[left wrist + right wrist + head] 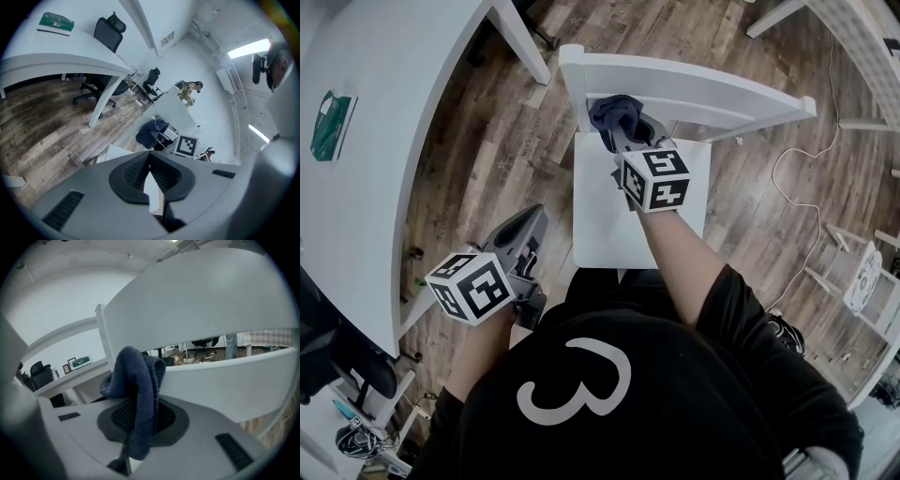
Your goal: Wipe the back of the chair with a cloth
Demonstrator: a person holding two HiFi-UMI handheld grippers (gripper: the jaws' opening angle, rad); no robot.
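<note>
The wiping step looks to be in hand. The right gripper is pressing a dark blue towelling cloth against the backrest of the white wooden chair, at about 12 o'clock in the head view, near the backrest's 9 o'clock end.

In the right gripper view its fingers are clamping together on the cloth. A bunched fold is standing up between them and touching the lower white rail, while the broad top rail is arching above.

The next move probably calls for dragging the cloth along the rail toward 3 o'clock, with the grip firm and the fabric flat on the wood so that the hard fingers are not scraping the paint.

The left gripper is hanging idle at 8 o'clock over the wood-plank floor, between the chair and the white tabletop. Its fingers are lying together with nothing between them.
</note>
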